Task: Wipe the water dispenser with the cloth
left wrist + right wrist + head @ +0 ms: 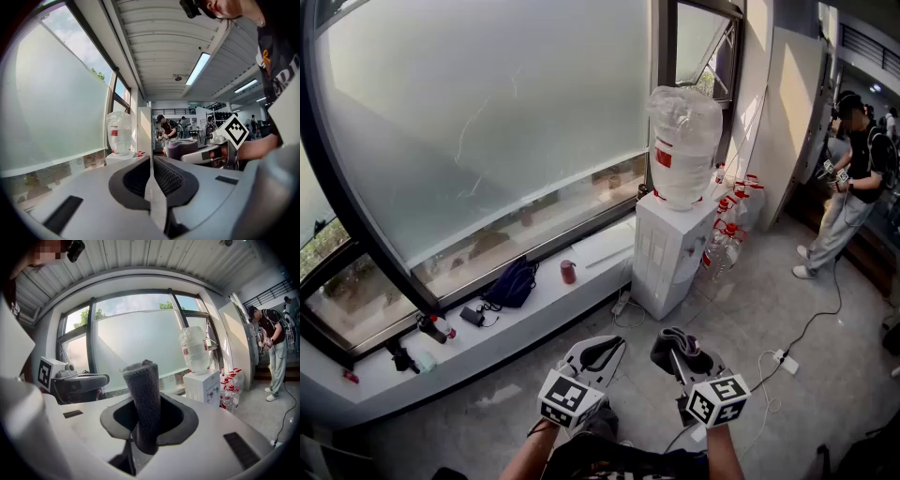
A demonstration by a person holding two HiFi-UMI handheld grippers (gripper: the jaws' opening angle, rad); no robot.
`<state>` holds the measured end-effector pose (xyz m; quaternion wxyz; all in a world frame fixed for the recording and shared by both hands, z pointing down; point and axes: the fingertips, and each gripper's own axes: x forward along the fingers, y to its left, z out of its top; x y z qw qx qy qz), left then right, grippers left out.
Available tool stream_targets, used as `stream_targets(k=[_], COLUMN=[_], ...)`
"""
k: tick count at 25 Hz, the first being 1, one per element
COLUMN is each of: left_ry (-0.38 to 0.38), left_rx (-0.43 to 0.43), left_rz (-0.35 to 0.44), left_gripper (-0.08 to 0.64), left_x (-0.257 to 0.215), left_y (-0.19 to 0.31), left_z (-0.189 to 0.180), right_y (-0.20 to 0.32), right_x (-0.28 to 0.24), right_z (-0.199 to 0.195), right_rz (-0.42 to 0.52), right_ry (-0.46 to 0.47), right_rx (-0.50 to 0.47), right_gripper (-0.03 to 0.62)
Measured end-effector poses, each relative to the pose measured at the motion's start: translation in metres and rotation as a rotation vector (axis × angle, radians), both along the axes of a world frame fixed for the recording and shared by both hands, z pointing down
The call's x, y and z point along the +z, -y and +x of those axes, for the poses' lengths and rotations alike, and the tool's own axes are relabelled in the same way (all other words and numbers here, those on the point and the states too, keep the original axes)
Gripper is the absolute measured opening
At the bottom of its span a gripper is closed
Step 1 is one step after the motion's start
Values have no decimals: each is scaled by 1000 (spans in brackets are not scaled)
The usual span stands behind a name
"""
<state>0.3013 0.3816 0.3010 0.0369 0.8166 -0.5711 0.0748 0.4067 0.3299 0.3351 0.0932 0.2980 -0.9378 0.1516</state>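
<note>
A white water dispenser (pixel 667 255) stands by the window wall, with a clear bottle (pixel 683 141) on top; it also shows as the dispenser (pixel 204 385) in the right gripper view and the dispenser (pixel 123 158) in the left gripper view. My right gripper (pixel 675 345) is shut on a folded grey cloth (pixel 144 399), which sticks up between its jaws. The cloth (pixel 674 343) sits about a metre short of the dispenser. My left gripper (pixel 602 349) hovers beside it, jaws together with nothing held.
Several spare water bottles (pixel 731 230) stand right of the dispenser. A low sill (pixel 534 305) carries a dark bag (pixel 512 283), a red cup (pixel 568 272) and small items. Cables and a power strip (pixel 785 360) lie on the floor. A person (pixel 848 183) stands far right.
</note>
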Motion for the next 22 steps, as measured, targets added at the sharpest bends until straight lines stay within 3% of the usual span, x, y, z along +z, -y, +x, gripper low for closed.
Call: stream_targets(k=[13, 22], left_ry=[-60, -72], left_rx=[-4, -2], left_rz=[-39, -39], left_gripper=[31, 31], left_x=[18, 22], left_y=[18, 73], left_z=[0, -52], right_y=[17, 70], right_x=[14, 18], right_z=[-10, -62], right_rz=[-23, -22], right_ry=[-2, -21], right_rx=[4, 6], right_gripper=[101, 103])
